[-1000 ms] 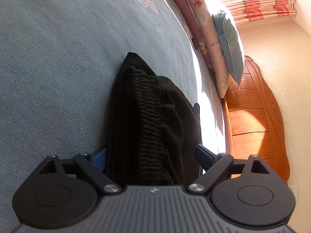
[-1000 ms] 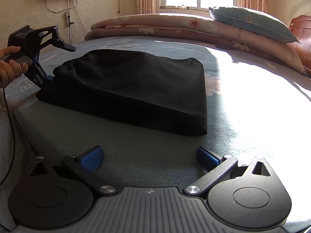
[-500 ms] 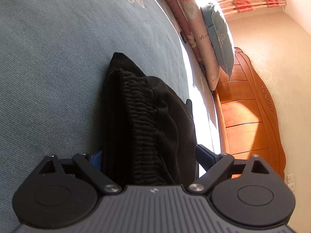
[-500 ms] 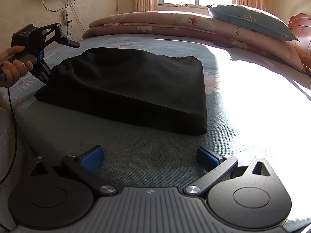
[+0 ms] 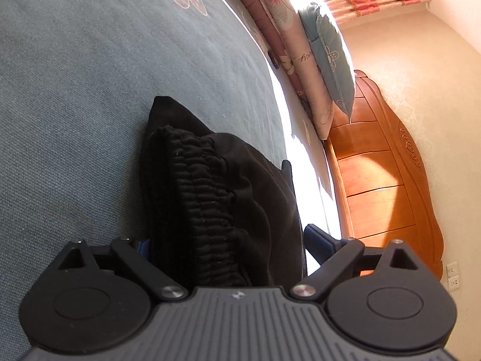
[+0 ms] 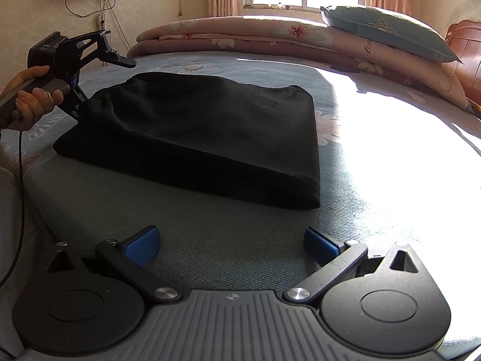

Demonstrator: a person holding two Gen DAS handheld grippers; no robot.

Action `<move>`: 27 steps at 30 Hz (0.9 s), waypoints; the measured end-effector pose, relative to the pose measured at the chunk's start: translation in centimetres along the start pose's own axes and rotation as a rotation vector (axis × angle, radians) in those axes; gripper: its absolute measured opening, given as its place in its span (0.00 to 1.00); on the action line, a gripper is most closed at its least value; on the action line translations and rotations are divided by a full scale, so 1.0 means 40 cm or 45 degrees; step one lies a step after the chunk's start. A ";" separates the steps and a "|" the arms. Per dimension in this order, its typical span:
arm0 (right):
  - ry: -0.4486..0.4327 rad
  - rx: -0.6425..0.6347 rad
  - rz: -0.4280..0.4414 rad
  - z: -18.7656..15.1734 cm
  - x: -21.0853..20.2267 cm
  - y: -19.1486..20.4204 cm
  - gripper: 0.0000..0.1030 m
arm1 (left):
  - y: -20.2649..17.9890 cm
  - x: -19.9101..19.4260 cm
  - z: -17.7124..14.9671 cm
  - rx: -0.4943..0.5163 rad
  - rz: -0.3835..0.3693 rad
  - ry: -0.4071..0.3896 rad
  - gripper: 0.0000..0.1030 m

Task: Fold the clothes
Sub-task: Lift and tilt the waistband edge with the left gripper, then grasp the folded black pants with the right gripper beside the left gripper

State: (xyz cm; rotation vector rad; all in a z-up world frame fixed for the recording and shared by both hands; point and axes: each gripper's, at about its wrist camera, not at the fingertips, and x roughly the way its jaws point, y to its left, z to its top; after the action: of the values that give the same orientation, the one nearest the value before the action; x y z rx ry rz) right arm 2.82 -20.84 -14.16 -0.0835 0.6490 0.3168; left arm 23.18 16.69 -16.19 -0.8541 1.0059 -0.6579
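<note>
A folded black garment (image 6: 204, 138) lies on the blue-grey bedspread (image 6: 210, 240). Its gathered elastic waistband (image 5: 198, 198) runs straight into my left gripper (image 5: 228, 240), which is open and straddles that end. The cloth covers most of the left blue pad, and the right pad (image 5: 318, 237) stands just clear of the fabric. In the right wrist view a hand (image 6: 30, 102) holds the left gripper (image 6: 103, 88) at the garment's far left corner, one finger above the cloth and one below. My right gripper (image 6: 231, 242) is open over bare bedspread, short of the garment's near folded edge.
A rolled floral quilt (image 6: 270, 36) and a pale blue pillow (image 6: 387, 30) lie along the far side of the bed. A wooden headboard (image 5: 387, 180) stands at the right. A cable (image 6: 21, 174) hangs from the left gripper. Strong sunlight falls on the bed's right half.
The left gripper has pushed a little further onto the waistband end, so the cloth now hides its left pad, and it has tilted. The right gripper has edged slightly closer to the garment.
</note>
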 end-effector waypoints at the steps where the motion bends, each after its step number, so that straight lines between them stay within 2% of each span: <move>1: -0.003 0.000 0.001 0.000 -0.001 0.000 1.00 | -0.003 -0.001 -0.010 0.016 0.002 0.023 0.91; 4: -0.011 -0.002 0.000 -0.002 0.001 -0.002 1.00 | -0.011 0.009 -0.007 0.045 0.028 0.071 0.91; 9: -0.001 0.001 -0.001 -0.003 0.001 -0.002 1.00 | -0.015 0.047 0.050 0.019 0.051 0.074 0.92; 12: 0.020 -0.003 0.013 0.003 -0.002 -0.006 1.00 | -0.027 0.047 0.040 0.098 0.083 0.092 0.90; 15: 0.049 -0.001 0.038 0.016 -0.006 -0.014 1.00 | -0.022 0.032 0.031 0.118 0.108 0.079 0.76; 17: 0.075 0.017 0.056 0.028 -0.007 -0.022 1.00 | -0.006 0.021 0.036 0.086 0.121 0.075 0.57; 19: 0.110 0.121 0.110 0.051 -0.014 -0.052 1.00 | 0.009 0.017 0.042 0.063 0.134 0.082 0.47; 22: 0.077 0.301 0.192 0.085 -0.036 -0.109 1.00 | 0.011 0.017 0.044 0.083 0.140 0.096 0.46; 27: 0.015 0.635 0.440 0.155 -0.018 -0.246 1.00 | 0.020 0.021 0.049 0.082 0.127 0.105 0.46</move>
State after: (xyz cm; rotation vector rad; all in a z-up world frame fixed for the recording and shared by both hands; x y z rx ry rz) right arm 8.98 -29.26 -9.02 0.5091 0.7381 0.4775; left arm 25.36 17.02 -16.71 -0.7205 1.0884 -0.6412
